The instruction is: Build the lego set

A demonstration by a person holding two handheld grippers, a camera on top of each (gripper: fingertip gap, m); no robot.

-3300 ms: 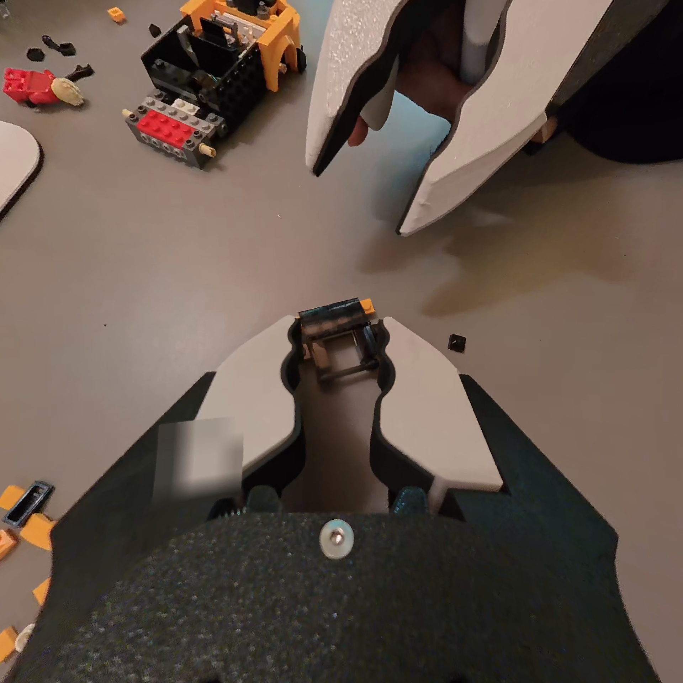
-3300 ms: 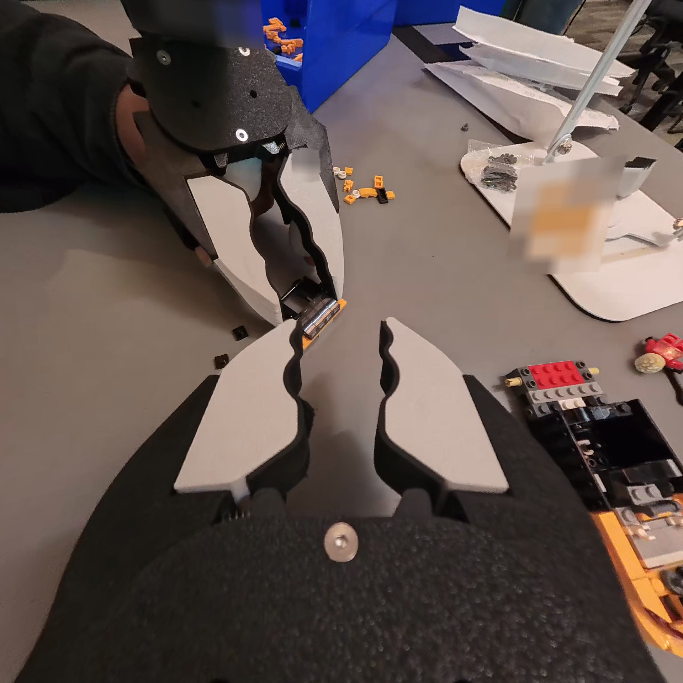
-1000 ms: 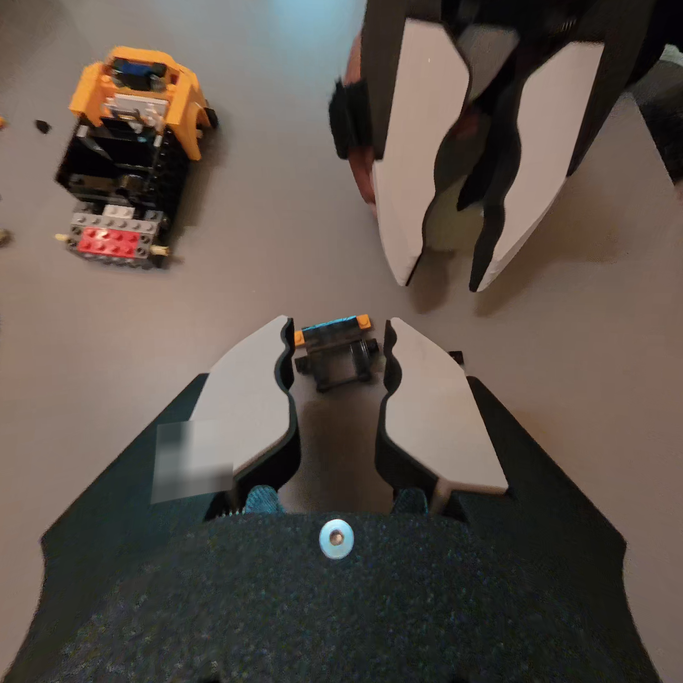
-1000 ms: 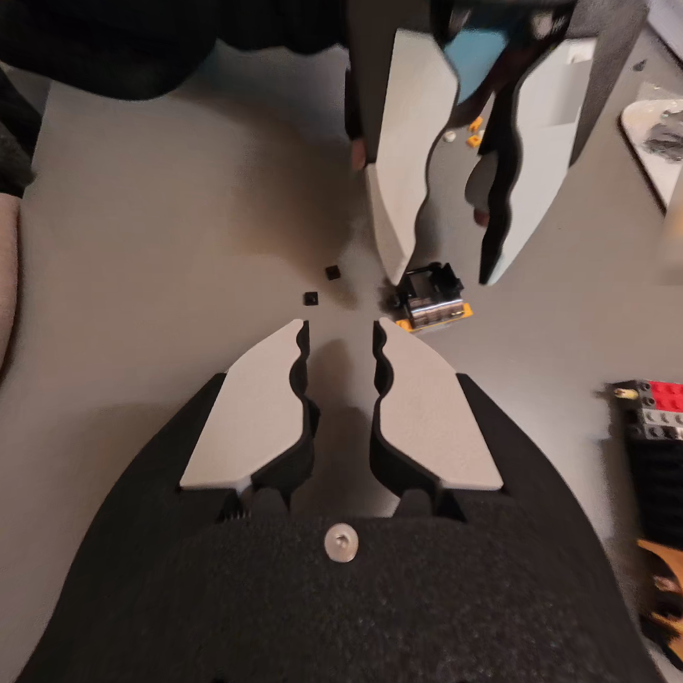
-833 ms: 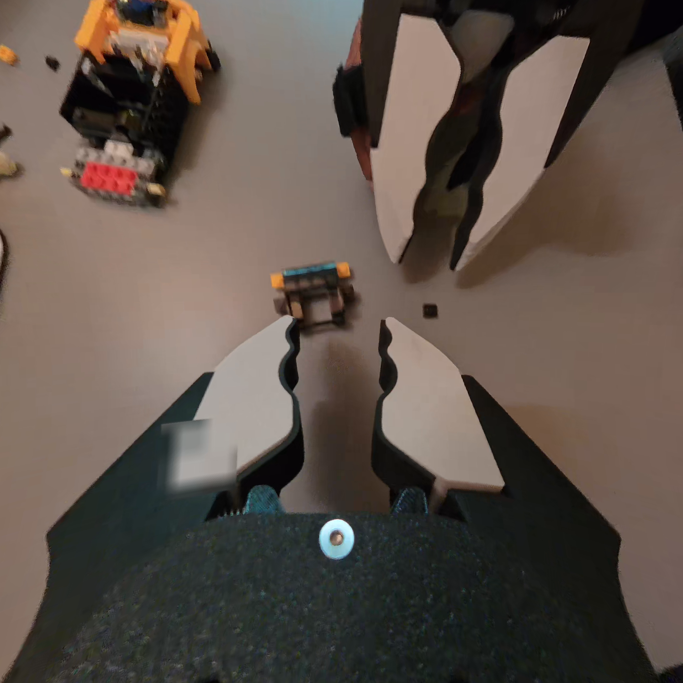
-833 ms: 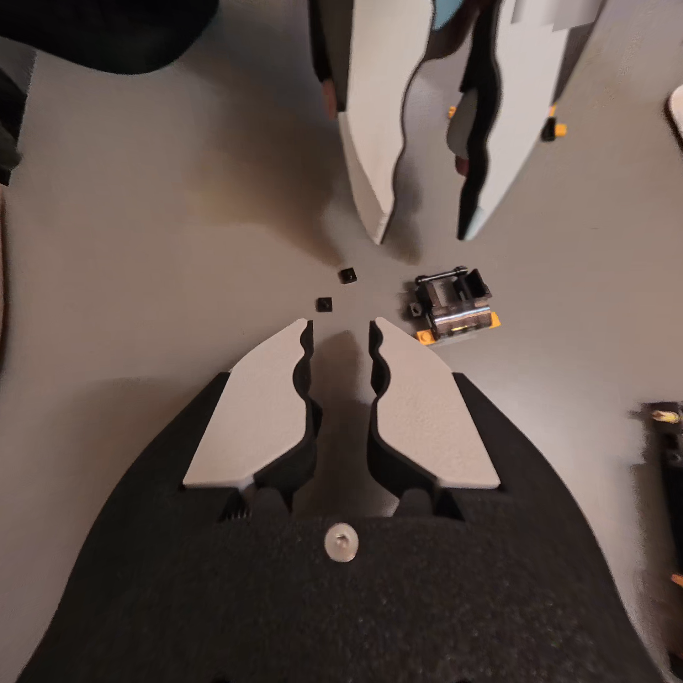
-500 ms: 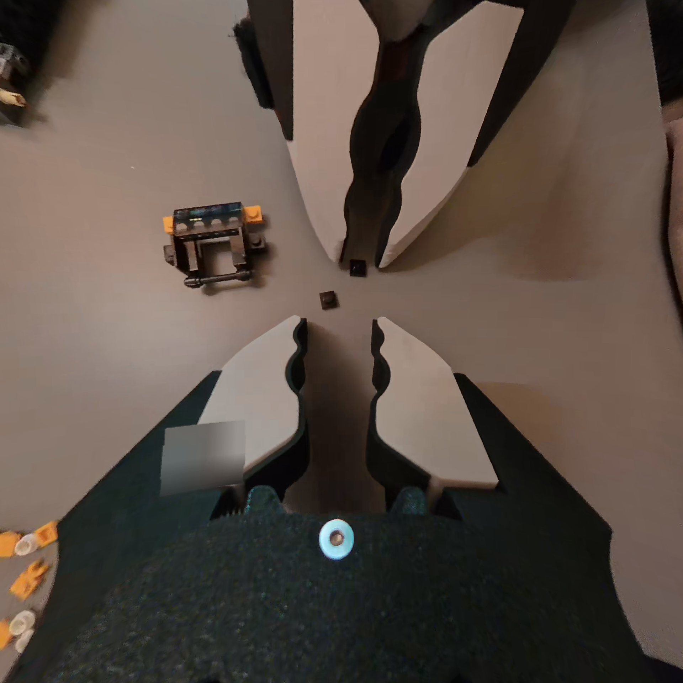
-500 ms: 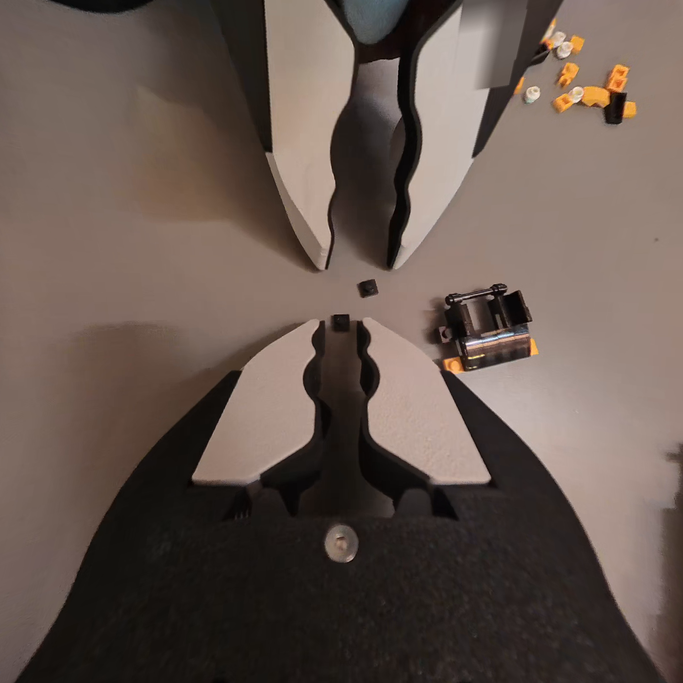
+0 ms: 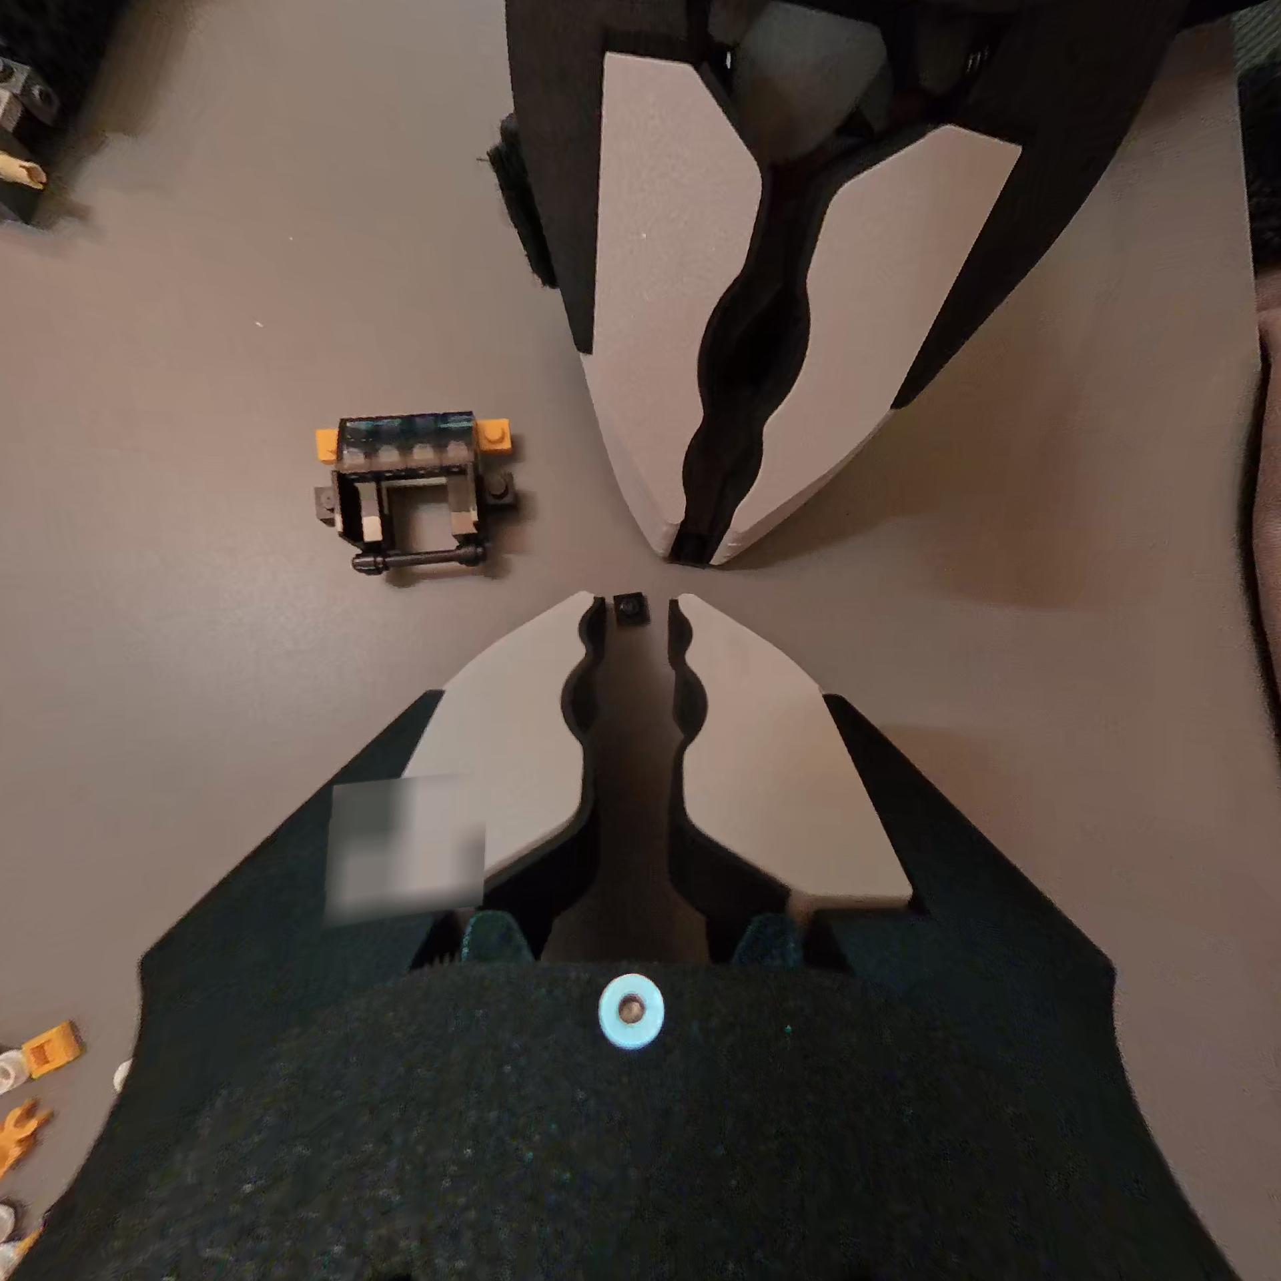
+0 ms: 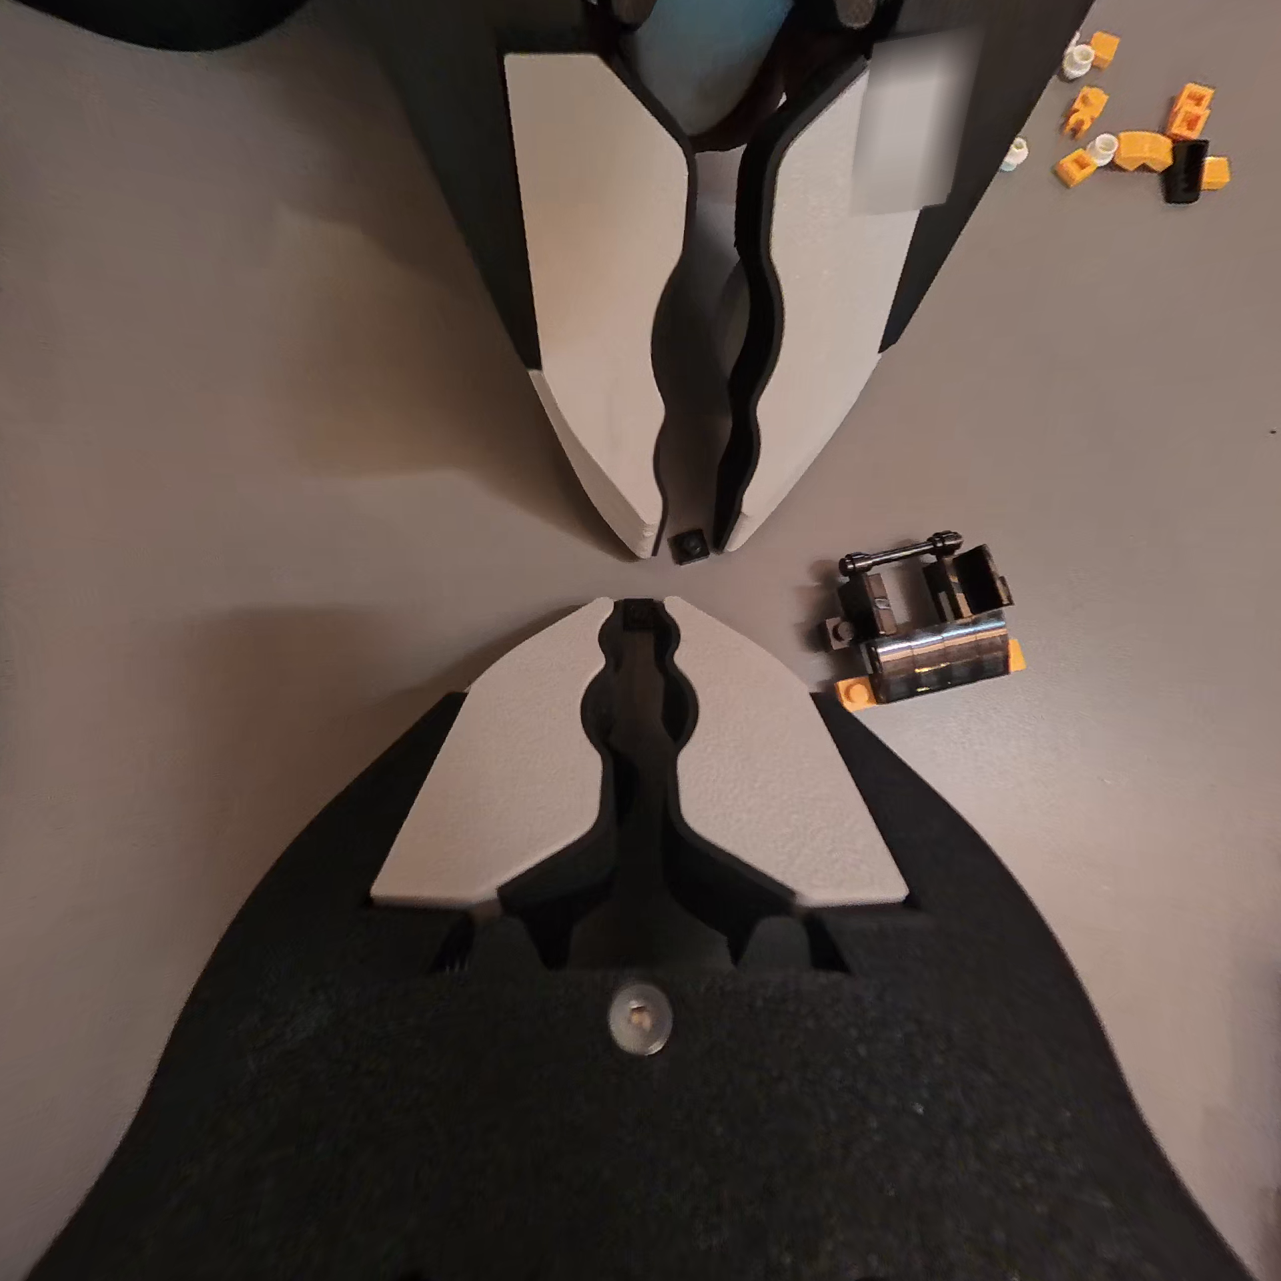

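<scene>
Left wrist view: left gripper (image 9: pixel 631 602), matte grey fingers with wavy black inner edges, brackets a small black square plate (image 9: pixel 631 611) with gaps either side. Black-orange lego subassembly (image 9: pixel 414 489) lies left on the smooth grey table (image 9: pixel 208 658).

Right wrist view: right gripper (image 10: pixel 639 604) pinches a second black square plate (image 10: pixel 639 614). Only here: loose cluster of orange, white, black pieces (image 10: pixel 1151 132).

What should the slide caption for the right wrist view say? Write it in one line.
Right gripper pinches a tiny black stud piece, facing the left gripper; a black-and-orange subassembly sits beside them.
</scene>
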